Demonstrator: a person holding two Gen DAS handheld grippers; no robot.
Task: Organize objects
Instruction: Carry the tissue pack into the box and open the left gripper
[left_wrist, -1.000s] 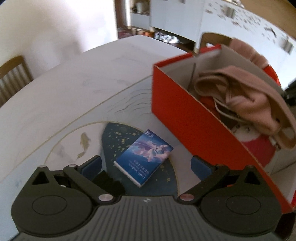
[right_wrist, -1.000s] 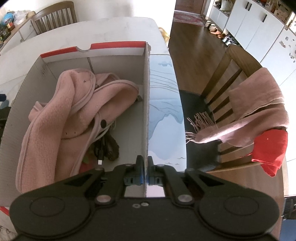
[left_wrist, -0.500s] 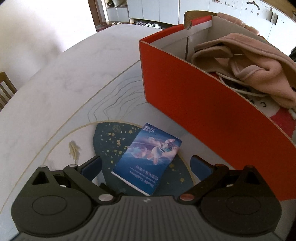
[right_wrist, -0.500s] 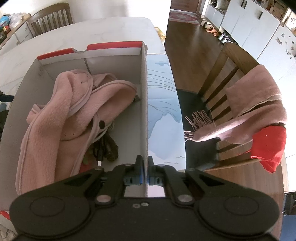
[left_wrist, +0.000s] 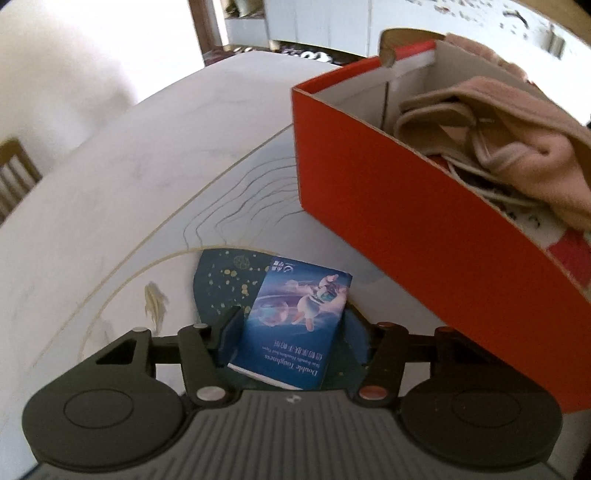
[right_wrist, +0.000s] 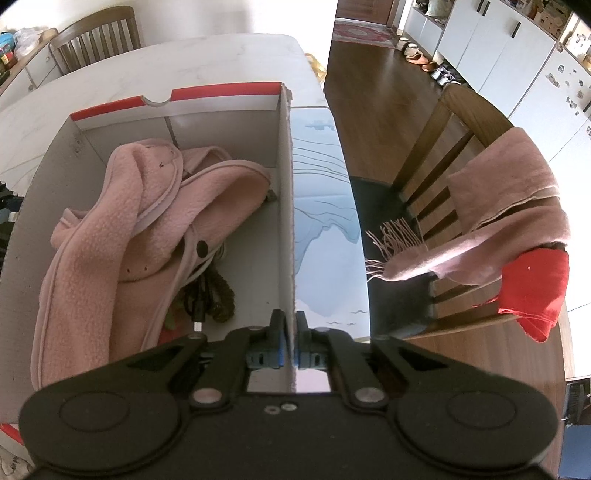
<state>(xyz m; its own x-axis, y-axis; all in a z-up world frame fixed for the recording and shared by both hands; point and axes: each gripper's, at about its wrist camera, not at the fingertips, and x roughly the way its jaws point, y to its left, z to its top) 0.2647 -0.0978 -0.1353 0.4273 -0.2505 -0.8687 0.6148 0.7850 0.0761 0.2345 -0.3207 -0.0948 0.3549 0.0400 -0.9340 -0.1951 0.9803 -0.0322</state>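
Down on the pale bench (left_wrist: 122, 192), the left claw (left_wrist: 291, 343) straddles a blue tissue pack (left_wrist: 295, 325) that lies flat on a dark, gold-speckled patch of the printed mat; its jaws are closing, the pack is between them, the left pad sits just beside the pack's edge and the right pad is hidden behind the pack, so contact cannot be told. Just beyond the pack stands an orange-red cardboard box (left_wrist: 424, 236), its near long wall facing the left camera. Inside the box lie a pink fleece garment (right_wrist: 122, 236) heaped along one side, and a dark cable (right_wrist: 207, 295) with its plug end showing beside the fleece. The right claw (right_wrist: 290, 347) is clamped together on the box's thin right-hand wall, one blue pad on either side of the cardboard. Off the bench edge, a wooden chair (right_wrist: 454, 122) carries a pink fringed scarf (right_wrist: 491, 218) and a red cloth (right_wrist: 532, 299) draped over its back.
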